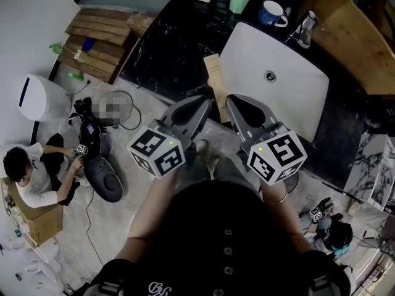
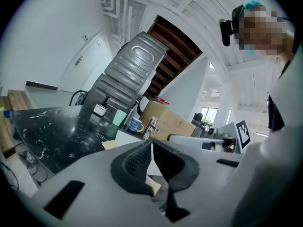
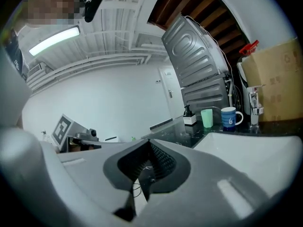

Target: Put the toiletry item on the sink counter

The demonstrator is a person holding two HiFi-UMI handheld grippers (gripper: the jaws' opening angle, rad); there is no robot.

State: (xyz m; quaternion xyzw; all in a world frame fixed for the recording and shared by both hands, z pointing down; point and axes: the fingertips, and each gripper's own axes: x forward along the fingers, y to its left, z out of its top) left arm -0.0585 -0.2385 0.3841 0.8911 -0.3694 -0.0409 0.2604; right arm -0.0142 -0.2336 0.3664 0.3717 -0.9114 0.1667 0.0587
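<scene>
Black marble counter [image 1: 179, 42] bearing white basin [image 1: 278, 73], green cup [image 1: 239, 0], blue mug [image 1: 271, 14]. In front: left gripper [image 1: 208, 100], right gripper [image 1: 230, 100], both clenched, empty.

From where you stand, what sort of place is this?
Probably a workshop with a mock bathroom corner. A white sink basin sits in a black marbled counter, which also carries a blue mug and a green cup. Rough wooden pallets lie on the floor alongside.

The blue mug [image 3: 230, 117] bears a white mark that reads as 6; nothing else is legible.
</scene>
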